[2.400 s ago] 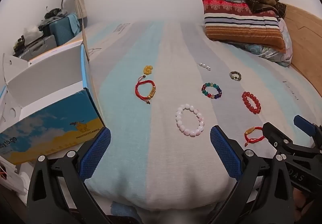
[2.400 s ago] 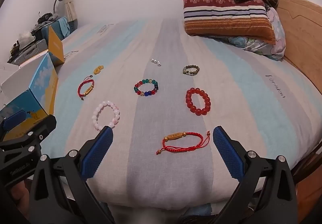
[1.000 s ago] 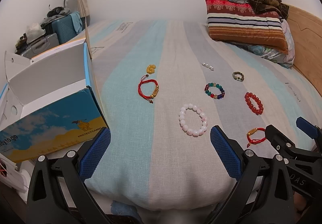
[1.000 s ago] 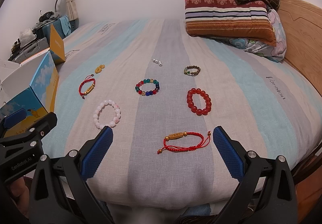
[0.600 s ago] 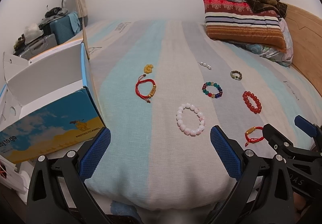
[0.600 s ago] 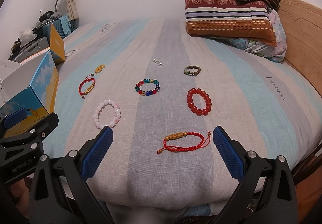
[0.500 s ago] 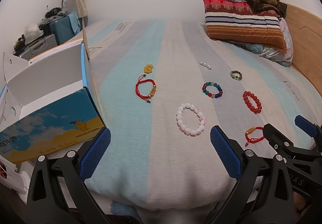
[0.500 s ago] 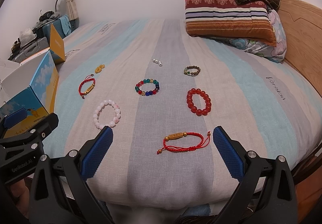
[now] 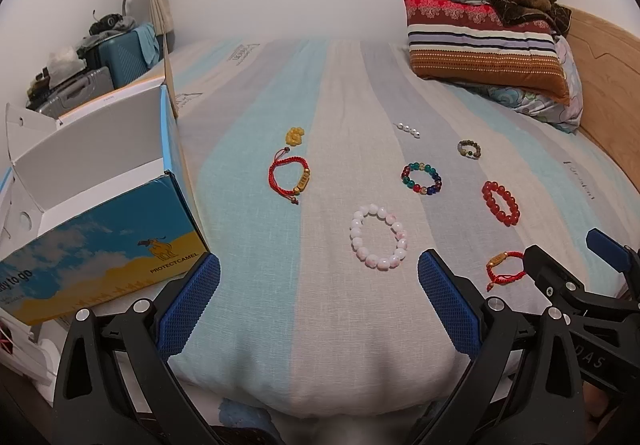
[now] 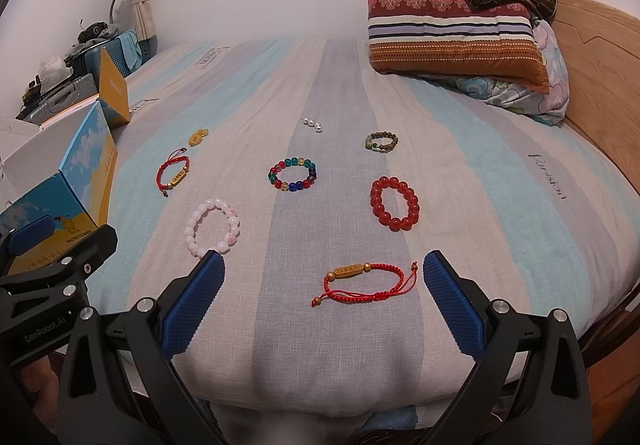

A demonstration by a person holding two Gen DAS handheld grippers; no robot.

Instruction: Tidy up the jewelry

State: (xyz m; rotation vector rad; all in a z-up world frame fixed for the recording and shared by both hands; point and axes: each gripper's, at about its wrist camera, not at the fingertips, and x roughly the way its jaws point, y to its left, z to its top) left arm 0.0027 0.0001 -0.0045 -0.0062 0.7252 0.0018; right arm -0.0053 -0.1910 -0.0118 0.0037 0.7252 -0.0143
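Observation:
Jewelry lies spread on the striped bed. A pink bead bracelet [image 9: 378,236] [image 10: 213,227] is nearest my left gripper [image 9: 319,305], which is open and empty at the bed's front edge. A red cord bracelet with a gold tube [image 10: 365,282] [image 9: 503,267] lies between the fingers of my right gripper [image 10: 323,299], also open and empty. Farther off lie a red bead bracelet [image 10: 394,208], a multicolour bead bracelet [image 10: 292,174], a second red cord bracelet [image 9: 289,177], a yellow charm [image 9: 295,136], a dark bead ring [image 10: 381,141] and small pearls [image 10: 313,123].
An open blue and yellow cardboard box [image 9: 96,221] [image 10: 72,185] stands at the bed's left edge. Striped pillows [image 9: 484,41] and a brown blanket are at the far right by the wooden headboard [image 10: 592,57]. Suitcases [image 9: 116,57] stand at the far left.
Both views shifted slightly; the grippers stay open at the bed's front edge and the jewelry has not moved.

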